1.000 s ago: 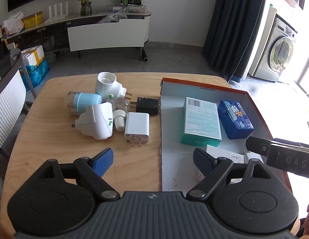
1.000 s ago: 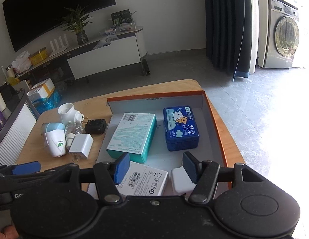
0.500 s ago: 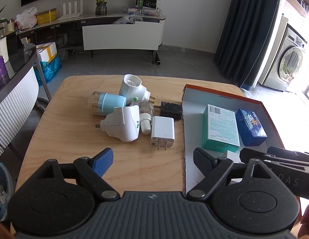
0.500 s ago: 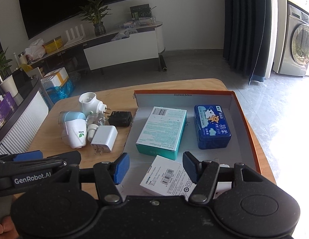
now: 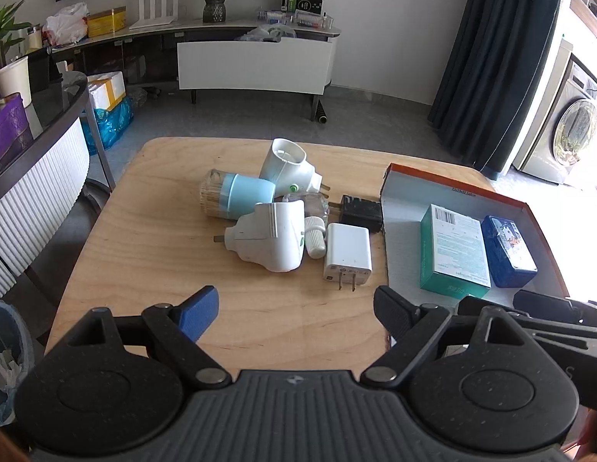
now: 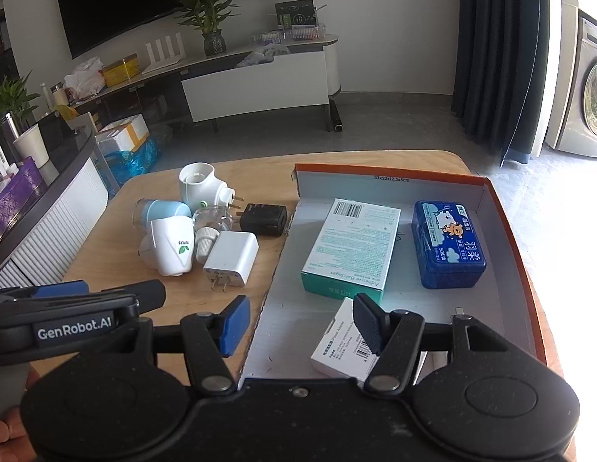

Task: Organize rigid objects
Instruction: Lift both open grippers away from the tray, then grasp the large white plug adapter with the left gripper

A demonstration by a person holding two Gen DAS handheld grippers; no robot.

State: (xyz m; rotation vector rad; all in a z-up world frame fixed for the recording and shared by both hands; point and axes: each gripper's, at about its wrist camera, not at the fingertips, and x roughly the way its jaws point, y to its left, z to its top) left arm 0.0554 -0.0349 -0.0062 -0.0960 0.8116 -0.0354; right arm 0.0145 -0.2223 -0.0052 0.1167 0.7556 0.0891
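Both views slid left from box (image 6: 491,188) toward charger pile (image 5: 346,254); left gripper (image 5: 294,308), right gripper (image 6: 298,319) half-wide, empty; next pick likely.

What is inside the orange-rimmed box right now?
The box holds a teal-sided bandage carton, a blue tin and a white adapter carton at its near end. The right gripper covers the box's near edge.

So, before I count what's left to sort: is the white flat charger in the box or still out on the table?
Out. The white flat charger lies on the wooden table, prongs toward the camera, beside the box.
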